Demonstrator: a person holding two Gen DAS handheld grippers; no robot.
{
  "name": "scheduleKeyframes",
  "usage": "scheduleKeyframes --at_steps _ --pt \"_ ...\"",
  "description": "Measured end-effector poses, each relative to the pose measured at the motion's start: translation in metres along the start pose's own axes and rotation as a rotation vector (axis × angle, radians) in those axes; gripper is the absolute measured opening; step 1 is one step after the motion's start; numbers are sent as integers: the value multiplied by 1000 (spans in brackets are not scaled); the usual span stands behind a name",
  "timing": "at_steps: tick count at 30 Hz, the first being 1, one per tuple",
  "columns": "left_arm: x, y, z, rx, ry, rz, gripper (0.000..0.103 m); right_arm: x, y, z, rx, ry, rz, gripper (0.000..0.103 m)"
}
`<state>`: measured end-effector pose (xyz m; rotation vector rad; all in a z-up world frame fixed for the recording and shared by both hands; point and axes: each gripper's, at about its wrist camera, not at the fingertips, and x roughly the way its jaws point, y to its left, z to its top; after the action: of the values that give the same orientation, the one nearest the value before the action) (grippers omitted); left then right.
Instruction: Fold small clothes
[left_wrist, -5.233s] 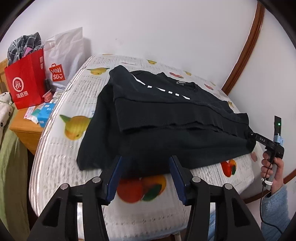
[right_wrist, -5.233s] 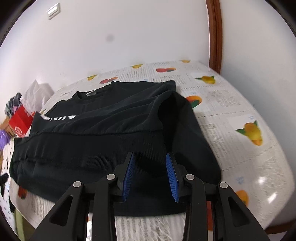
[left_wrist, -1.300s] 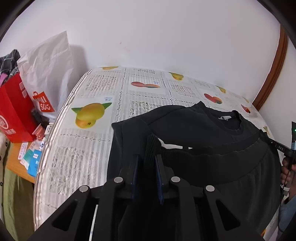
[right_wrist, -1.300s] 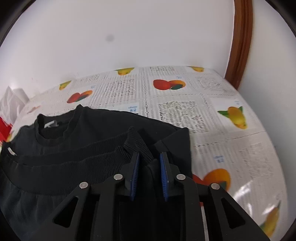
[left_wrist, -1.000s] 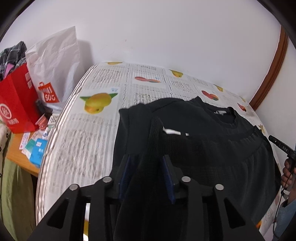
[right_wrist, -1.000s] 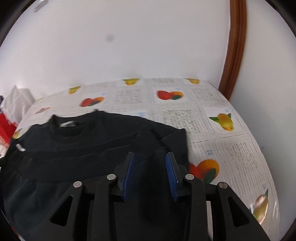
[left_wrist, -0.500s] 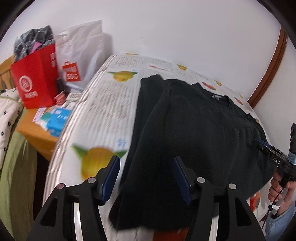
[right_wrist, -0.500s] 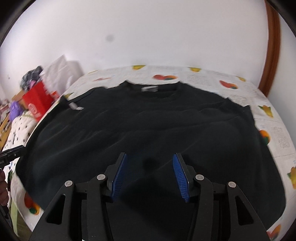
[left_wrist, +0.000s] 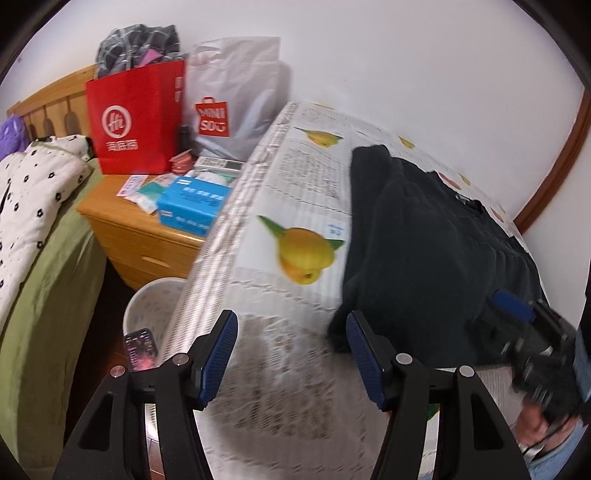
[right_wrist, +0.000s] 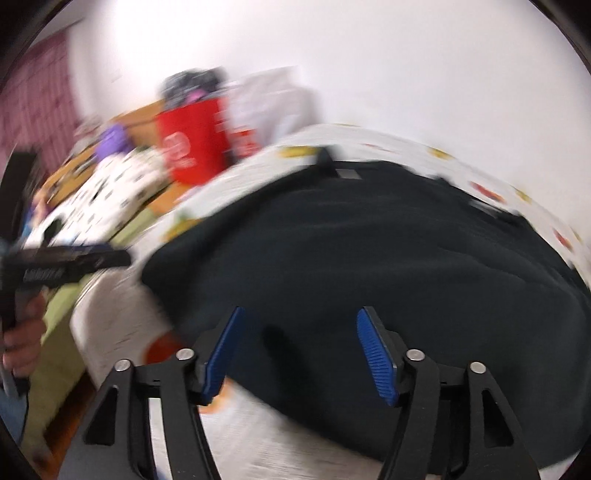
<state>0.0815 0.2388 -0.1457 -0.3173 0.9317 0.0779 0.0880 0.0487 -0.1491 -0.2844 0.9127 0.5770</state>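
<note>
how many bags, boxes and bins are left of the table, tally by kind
bags: 2, the red paper bag and the white plastic bag
boxes: 1, the blue box
bins: 1, the white bin
total: 4

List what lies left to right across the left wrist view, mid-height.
Quilt → red bag → blue box → yellow fruit print → black sweater → right tool.

sweater (left_wrist: 424, 236) on table (left_wrist: 280, 302), bags (left_wrist: 136, 118) left
</note>
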Motion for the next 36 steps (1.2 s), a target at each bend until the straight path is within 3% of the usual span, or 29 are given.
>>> scheduleKeyframes --at_steps 3,8,13,16,17,18,23,27,30,34,36 --pt "-6 16 -2 -30 -12 1 59 15 40 0 -111 10 17 73" --pt "-7 36 -7 -71 -12 -14 59 46 82 -4 -174 59 13 75" --pt "-6 45 -9 -87 -15 -29 59 55 86 0 -181 72 -56 74" --pt "-5 46 -10 -95 -18 -44 59 57 86 4 -197 50 -140 39" --pt "-4 45 -10 -95 -20 -47 59 57 86 4 -211 44 -171 18" --pt "-5 44 -10 -95 -22 -49 59 56 87 4 -218 32 -188 15" --pt "-3 32 -10 -77 -20 -66 59 11 50 16 -16 -123 -54 11" --pt "0 10 -9 -31 -14 -80 59 -45 -5 22 203 -289 -12 11" --pt "3 -9 -8 -6 -8 -100 59 -72 -53 11 386 -364 9 11" --pt "7 -39 -8 43 1 -131 59 -86 -101 -21 571 -405 -23 11" --pt "7 -57 -10 85 4 -152 59 -85 -121 -39 637 -385 -52 10"
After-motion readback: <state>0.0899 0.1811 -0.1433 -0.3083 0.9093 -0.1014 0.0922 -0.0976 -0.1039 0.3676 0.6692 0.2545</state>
